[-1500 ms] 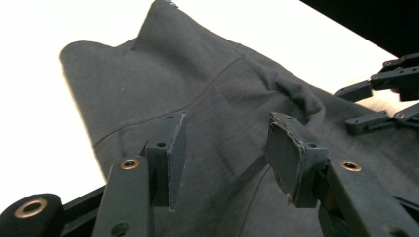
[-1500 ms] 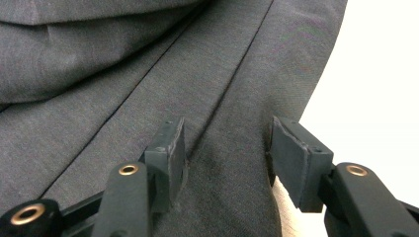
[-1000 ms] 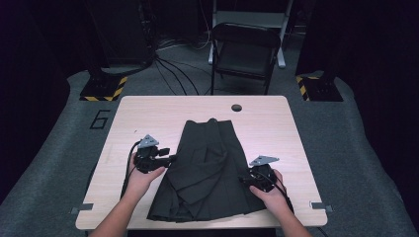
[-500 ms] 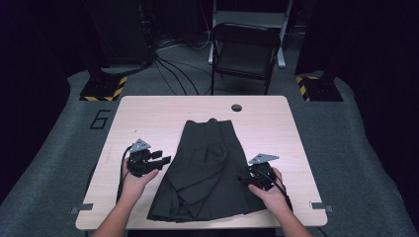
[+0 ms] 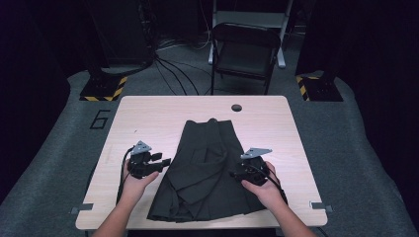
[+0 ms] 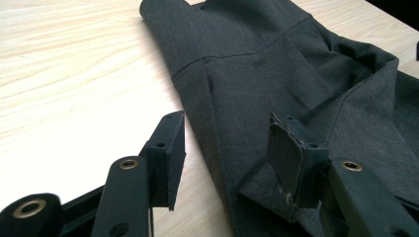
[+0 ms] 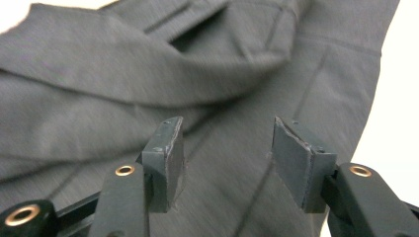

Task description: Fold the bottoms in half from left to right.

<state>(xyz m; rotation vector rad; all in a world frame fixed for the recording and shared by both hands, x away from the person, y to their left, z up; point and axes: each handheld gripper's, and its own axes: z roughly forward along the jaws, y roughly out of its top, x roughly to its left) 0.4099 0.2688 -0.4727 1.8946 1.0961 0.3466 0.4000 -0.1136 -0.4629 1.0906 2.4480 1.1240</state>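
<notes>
Skirt (image 5: 207,168) lies flat across the middle of our table (image 5: 148,116), waistband at the far end, hem by the near edge. Our left gripper (image 5: 165,162) sits at its left edge, jaws apart and holding nothing. Our right gripper (image 5: 234,174) hovers over the skirt's right side, jaws likewise parted, no cloth pinched between them.

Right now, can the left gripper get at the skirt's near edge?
Probably yes: the left gripper is open, jaws straddling the dark skirt edge on the table, with nothing between.
</notes>
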